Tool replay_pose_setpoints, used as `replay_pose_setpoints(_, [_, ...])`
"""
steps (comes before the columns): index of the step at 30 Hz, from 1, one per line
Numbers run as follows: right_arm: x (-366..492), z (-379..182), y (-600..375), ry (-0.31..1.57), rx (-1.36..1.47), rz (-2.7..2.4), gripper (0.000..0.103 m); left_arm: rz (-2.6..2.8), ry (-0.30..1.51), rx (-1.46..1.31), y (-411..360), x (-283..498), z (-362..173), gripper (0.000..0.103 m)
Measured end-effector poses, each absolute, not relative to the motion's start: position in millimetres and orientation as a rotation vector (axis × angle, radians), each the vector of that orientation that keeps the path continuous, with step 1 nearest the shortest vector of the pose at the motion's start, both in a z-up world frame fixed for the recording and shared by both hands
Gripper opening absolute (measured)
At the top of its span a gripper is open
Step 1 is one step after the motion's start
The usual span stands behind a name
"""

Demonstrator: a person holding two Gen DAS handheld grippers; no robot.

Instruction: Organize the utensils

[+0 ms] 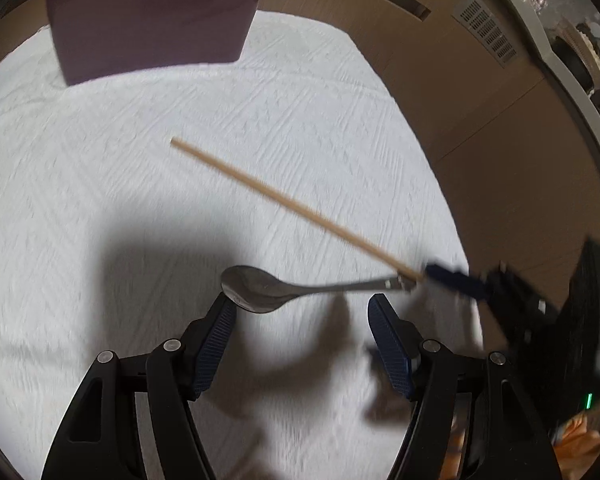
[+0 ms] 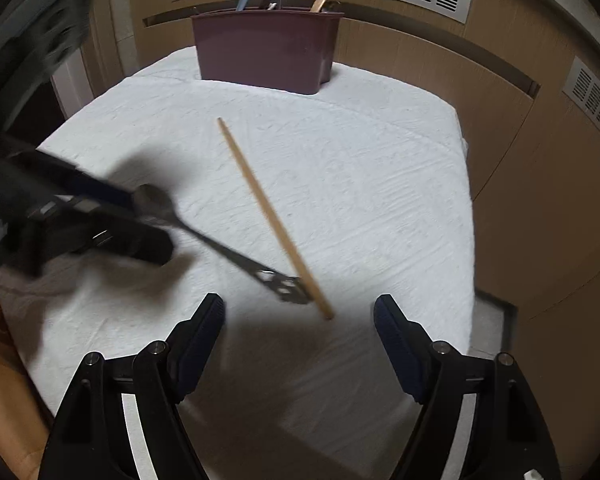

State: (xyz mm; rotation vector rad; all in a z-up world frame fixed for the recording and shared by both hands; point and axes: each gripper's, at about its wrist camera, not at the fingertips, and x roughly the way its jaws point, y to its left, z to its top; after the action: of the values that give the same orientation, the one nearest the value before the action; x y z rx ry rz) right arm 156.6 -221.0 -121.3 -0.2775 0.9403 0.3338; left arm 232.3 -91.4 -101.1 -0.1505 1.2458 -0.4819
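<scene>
Left wrist view: the left hand-held gripper [image 1: 302, 310] is hovering spread wide and empty, its left pad just beside the spoon [image 1: 256, 288] bowl on the white-covered table [image 1: 100, 168]. The right hand-held gripper [image 2: 299, 310], likewise agape, is nearing the handle end, which is touching the wooden chopstick [image 2: 272, 216]. Advisable: be closing on one utensil only. Beyond, the maroon holder [image 2: 266, 52] is standing, already carrying utensils.

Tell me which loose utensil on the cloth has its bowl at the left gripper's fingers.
The metal spoon: its bowl sits at the open left gripper. The wooden chopstick is a plain stick lying farther out.
</scene>
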Motion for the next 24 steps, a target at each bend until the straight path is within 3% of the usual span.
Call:
replay_pose_setpoints(8, [158, -102, -229, 0.895, -0.246, 0.347, 0.074, -0.39, 1.187, -0.127, -75, 255, -85, 0.069])
replay_pose_setpoints(10, [158, -104, -233, 0.919, -0.212, 0.388, 0.045, -0.377, 1.178, -0.102, -70, 246, -84, 0.069])
replay_pose_setpoints(11, [159, -105, -233, 0.941, -0.189, 0.42, 0.024, -0.367, 1.169, -0.081, -68, 241, -84, 0.069])
replay_pose_setpoints(12, [158, -105, -232, 0.947, -0.178, 0.437, 0.021, -0.358, 1.161, -0.063, -65, 236, -84, 0.069])
replay_pose_setpoints(24, [194, -108, -227, 0.953, -0.228, 0.427, 0.021, -0.399, 1.158, -0.032, -64, 206, -99, 0.065])
